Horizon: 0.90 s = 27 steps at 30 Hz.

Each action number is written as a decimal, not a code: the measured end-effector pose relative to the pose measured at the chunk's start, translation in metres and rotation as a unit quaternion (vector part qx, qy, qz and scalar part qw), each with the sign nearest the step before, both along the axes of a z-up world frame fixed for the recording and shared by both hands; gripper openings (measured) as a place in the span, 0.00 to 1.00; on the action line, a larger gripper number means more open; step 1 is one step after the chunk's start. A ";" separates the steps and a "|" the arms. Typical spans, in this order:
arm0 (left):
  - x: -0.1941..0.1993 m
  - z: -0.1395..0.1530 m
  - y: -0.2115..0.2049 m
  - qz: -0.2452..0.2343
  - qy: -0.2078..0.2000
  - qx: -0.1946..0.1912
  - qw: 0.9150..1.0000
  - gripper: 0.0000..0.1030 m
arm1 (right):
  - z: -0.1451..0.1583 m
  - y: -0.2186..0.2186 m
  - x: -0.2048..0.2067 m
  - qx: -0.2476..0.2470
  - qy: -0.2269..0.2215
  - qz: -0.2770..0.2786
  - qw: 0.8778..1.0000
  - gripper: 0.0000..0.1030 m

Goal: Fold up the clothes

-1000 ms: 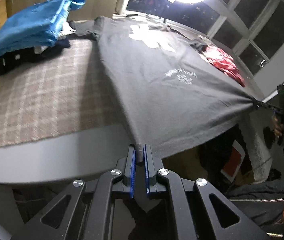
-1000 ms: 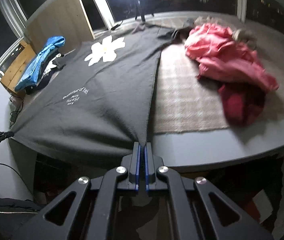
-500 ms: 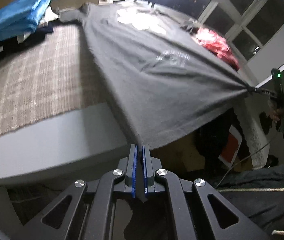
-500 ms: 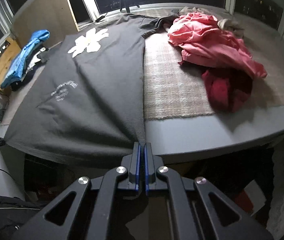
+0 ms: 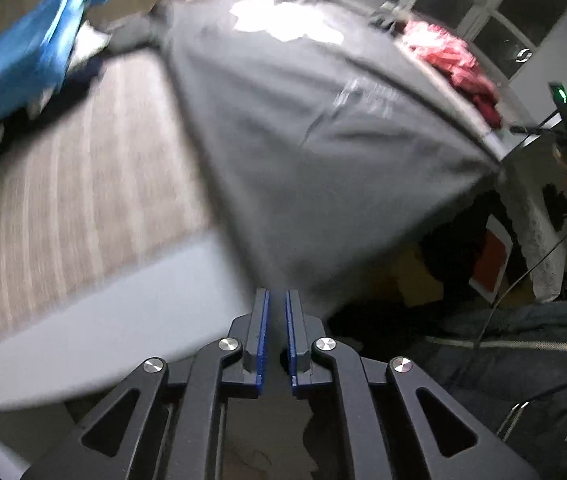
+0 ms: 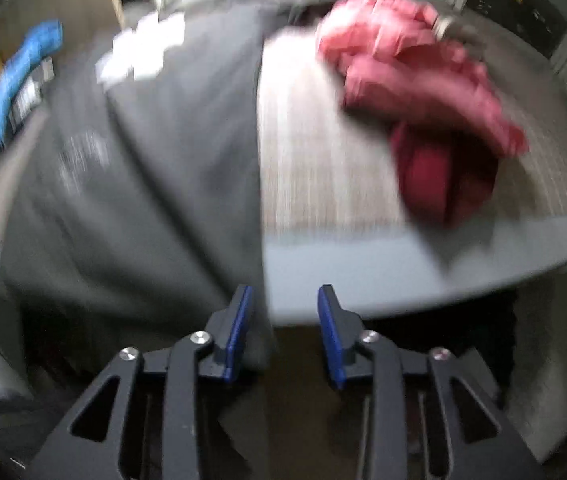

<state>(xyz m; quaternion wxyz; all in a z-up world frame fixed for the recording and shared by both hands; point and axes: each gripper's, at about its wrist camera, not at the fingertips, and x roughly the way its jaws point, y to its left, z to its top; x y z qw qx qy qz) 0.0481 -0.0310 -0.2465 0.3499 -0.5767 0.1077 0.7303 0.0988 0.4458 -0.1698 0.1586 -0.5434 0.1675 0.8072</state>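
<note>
Now both jaws stand spread: the right gripper (image 6: 285, 324) wide, the left gripper (image 5: 276, 320) slightly. Neither visibly pinches the shirt (image 5: 303, 128), whose hem overhangs the desk (image 5: 103, 312); its weight could drag it off.

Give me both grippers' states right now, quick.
Left gripper: slightly open, no longer pinching the dark grey T-shirt.
Right gripper: wide open, T-shirt hem loose beside its left finger.

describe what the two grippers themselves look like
Both the left gripper and the right gripper have a black frame of angular links with triangular cut-outs and round silver bolts at the joints. Each has two black fingers lined with blue ribbed pads. No cables or markings show on them.
</note>
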 end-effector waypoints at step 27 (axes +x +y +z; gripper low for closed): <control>-0.120 -0.034 0.082 0.160 -0.070 0.001 0.985 0.18 | -0.073 0.178 -0.466 0.034 0.070 0.219 0.973 0.34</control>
